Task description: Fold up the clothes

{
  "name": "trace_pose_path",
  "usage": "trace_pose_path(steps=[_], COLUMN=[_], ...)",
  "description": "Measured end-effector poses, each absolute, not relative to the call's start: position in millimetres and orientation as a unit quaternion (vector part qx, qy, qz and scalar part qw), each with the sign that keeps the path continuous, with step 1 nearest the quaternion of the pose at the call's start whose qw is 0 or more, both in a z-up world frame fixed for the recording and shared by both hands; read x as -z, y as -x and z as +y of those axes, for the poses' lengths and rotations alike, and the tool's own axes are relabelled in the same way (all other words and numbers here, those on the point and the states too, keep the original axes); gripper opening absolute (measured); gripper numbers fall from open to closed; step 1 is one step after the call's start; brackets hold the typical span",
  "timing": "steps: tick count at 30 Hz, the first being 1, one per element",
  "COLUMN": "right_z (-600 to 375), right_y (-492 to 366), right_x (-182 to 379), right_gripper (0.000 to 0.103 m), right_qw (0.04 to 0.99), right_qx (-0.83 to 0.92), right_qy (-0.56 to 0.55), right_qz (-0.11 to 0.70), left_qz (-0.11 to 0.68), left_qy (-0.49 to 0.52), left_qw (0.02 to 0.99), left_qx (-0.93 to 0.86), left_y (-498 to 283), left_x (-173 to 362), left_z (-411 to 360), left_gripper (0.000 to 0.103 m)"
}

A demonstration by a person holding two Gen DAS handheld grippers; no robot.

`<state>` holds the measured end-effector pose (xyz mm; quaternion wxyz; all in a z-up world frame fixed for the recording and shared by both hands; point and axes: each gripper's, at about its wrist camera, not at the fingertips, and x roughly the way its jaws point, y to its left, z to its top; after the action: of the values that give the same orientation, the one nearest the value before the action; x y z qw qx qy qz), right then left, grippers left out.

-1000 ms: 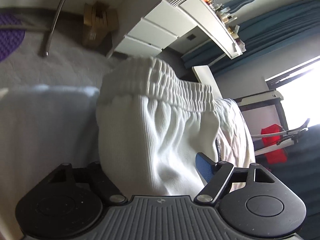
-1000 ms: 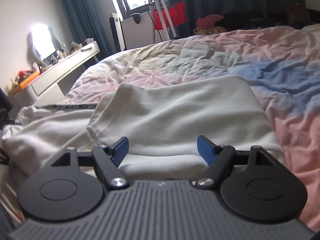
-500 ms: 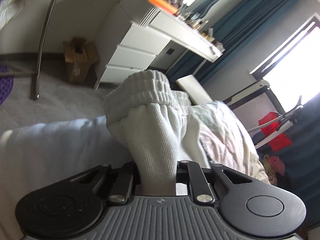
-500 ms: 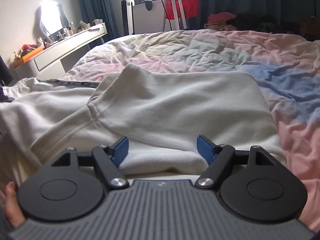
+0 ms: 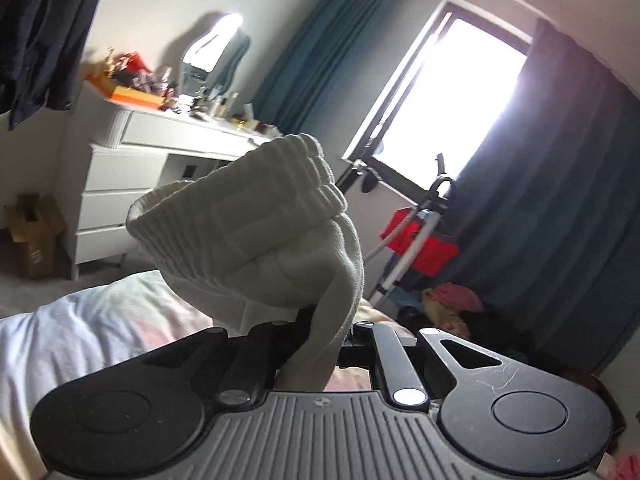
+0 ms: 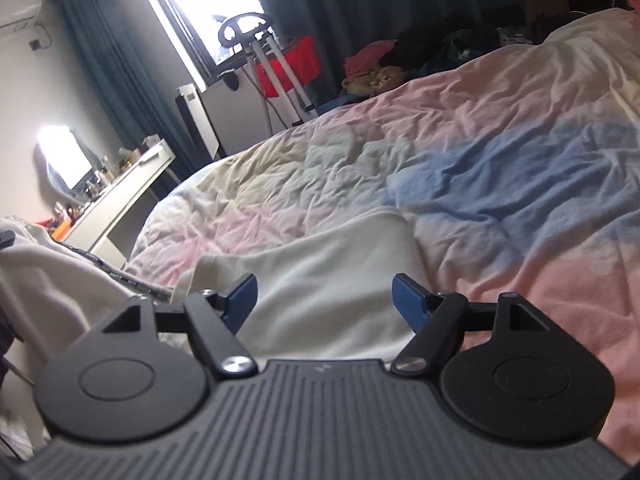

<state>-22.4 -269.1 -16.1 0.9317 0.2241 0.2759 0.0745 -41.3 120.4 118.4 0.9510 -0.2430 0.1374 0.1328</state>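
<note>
My left gripper (image 5: 320,336) is shut on the ribbed elastic waistband (image 5: 240,216) of a pair of white trousers and holds it lifted above the bed; its fingertips are hidden by the cloth. In the right wrist view the rest of the white trousers (image 6: 332,280) lies flat on the pastel duvet (image 6: 500,168), with more of the cloth rising at the left (image 6: 44,268). My right gripper (image 6: 324,300) is open and empty, just above the flat part of the trousers.
A white dresser (image 5: 132,176) with clutter and a mirror stands by the wall on the left. A window (image 5: 452,100) with teal curtains is behind. A red item on a stand (image 5: 420,244) and a clothes pile (image 6: 380,64) sit past the bed.
My left gripper closed on the waistband and lifted it up off the bed, tilting the view upward. My right gripper stayed open and shifted a little over the flat trousers.
</note>
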Motion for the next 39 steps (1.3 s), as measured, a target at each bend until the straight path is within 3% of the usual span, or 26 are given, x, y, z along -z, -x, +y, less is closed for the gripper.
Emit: trace_pose_path(steps=[6,13,17,19,24,25,26,28,39], right_z=[-318,-349,-351,-353,-353,-351,-349,-343,-327], right_y=[17,5,0,-2,-5,-6,-6,-5,12], right_x=[4,19,33,38,47,49,52,58,87], right_gripper=[0.077,0.078,0.078,0.078,0.078,0.078,0.078,0.078,0.078], right_qw=[0.936,0.916,0.907,0.9,0.873,0.868,0.863,0.849,0.781], right_qx=[-0.024,-0.013,-0.013,-0.018,-0.061,-0.068,-0.074,-0.088,-0.118], right_qy=[-0.252,-0.317,-0.331,-0.345,-0.402,-0.41,-0.416,-0.432,-0.508], right_qz=[0.244,0.245,0.26,0.264,0.269,0.273,0.278,0.29,0.344], left_qz=[0.103,0.166,0.237,0.238,0.29,0.304,0.318,0.336,0.278], left_qy=[0.192,0.022,-0.013,-0.036,-0.052,-0.058,-0.064,-0.061,-0.08], left_qw=[0.974,0.985,0.97,0.968,0.949,0.944,0.937,0.927,0.948], left_qx=[-0.064,0.034,0.055,0.065,0.107,0.117,0.128,0.156,0.133], left_y=[25,23,10,6,-16,-16,-15,-6,69], left_x=[-137,0,60,65,59,55,50,40,20], left_z=[11,-143,-168,-167,-127,-119,-106,-88,-3], left_gripper=[0.01,0.009,0.011,0.012,0.037,0.048,0.072,0.093,0.095])
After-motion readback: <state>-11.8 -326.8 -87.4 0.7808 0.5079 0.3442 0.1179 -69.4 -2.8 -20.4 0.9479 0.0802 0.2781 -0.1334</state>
